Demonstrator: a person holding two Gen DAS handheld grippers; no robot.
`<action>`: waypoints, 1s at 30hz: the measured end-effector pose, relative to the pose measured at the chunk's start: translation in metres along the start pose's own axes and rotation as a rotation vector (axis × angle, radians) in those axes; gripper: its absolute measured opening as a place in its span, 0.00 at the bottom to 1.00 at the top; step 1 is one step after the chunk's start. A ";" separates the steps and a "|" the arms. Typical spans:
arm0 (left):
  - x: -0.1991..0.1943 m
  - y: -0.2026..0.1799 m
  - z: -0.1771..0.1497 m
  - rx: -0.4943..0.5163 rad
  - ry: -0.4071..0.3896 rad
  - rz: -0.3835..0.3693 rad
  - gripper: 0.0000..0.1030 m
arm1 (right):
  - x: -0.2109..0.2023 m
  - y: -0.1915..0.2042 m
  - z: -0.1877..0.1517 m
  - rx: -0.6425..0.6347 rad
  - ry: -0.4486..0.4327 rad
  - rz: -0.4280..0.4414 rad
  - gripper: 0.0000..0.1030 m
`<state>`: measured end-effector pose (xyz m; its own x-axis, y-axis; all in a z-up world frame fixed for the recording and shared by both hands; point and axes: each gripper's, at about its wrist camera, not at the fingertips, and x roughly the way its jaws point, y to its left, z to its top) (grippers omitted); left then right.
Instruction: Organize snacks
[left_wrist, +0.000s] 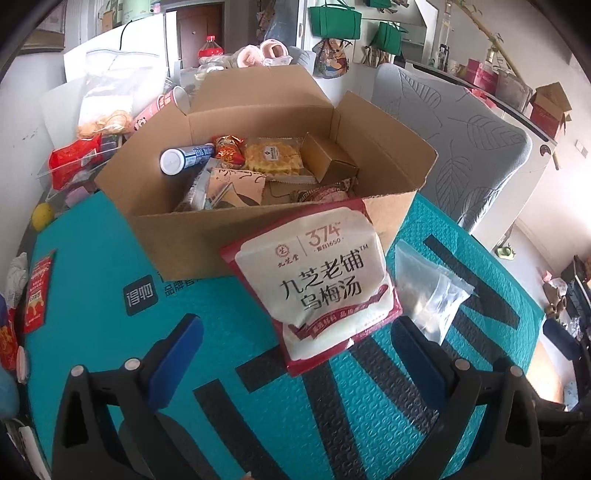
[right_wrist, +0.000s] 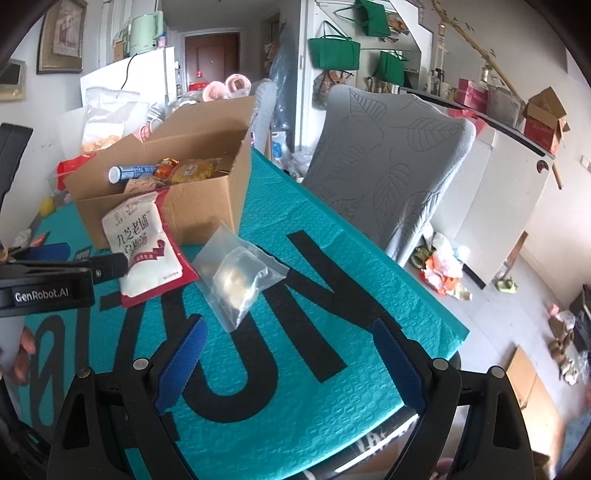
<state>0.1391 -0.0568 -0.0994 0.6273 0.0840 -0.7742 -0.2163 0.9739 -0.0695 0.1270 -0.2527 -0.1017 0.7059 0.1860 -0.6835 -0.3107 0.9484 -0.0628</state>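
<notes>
An open cardboard box (left_wrist: 192, 236) (right_wrist: 207, 206) stands on the teal mat (left_wrist: 110, 332) and holds several snacks, among them a blue-white tube (left_wrist: 184, 157) and a yellow waffle pack (left_wrist: 273, 157). A red-and-white pouch (left_wrist: 317, 280) (right_wrist: 147, 247) leans against the box front. A clear zip bag (left_wrist: 428, 291) (right_wrist: 236, 277) lies to its right. My left gripper (left_wrist: 295, 362) is open, just short of the pouch; it also shows in the right wrist view (right_wrist: 107, 267). My right gripper (right_wrist: 291, 362) is open and empty, just below the zip bag.
A red sachet (left_wrist: 37, 291) lies at the mat's left edge. Clutter, a red bag (left_wrist: 74, 158) and a yellow ball (left_wrist: 41, 216) sit behind and left of the box. A grey leaf-pattern chair (right_wrist: 391, 173) stands to the right. The mat edge (right_wrist: 424, 295) drops to the floor.
</notes>
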 end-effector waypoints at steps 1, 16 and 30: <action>0.003 -0.002 0.003 -0.014 -0.002 0.001 1.00 | 0.003 -0.001 0.000 -0.004 0.002 -0.003 0.89; 0.074 -0.002 0.022 -0.139 0.133 0.047 1.00 | 0.036 -0.024 0.016 -0.016 0.056 0.027 0.89; 0.081 0.021 -0.001 -0.045 0.119 0.086 0.97 | 0.053 -0.006 0.021 -0.042 0.062 0.120 0.89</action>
<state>0.1852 -0.0301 -0.1641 0.5125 0.1387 -0.8474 -0.3002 0.9535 -0.0255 0.1798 -0.2429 -0.1224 0.6215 0.2802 -0.7316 -0.4178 0.9085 -0.0070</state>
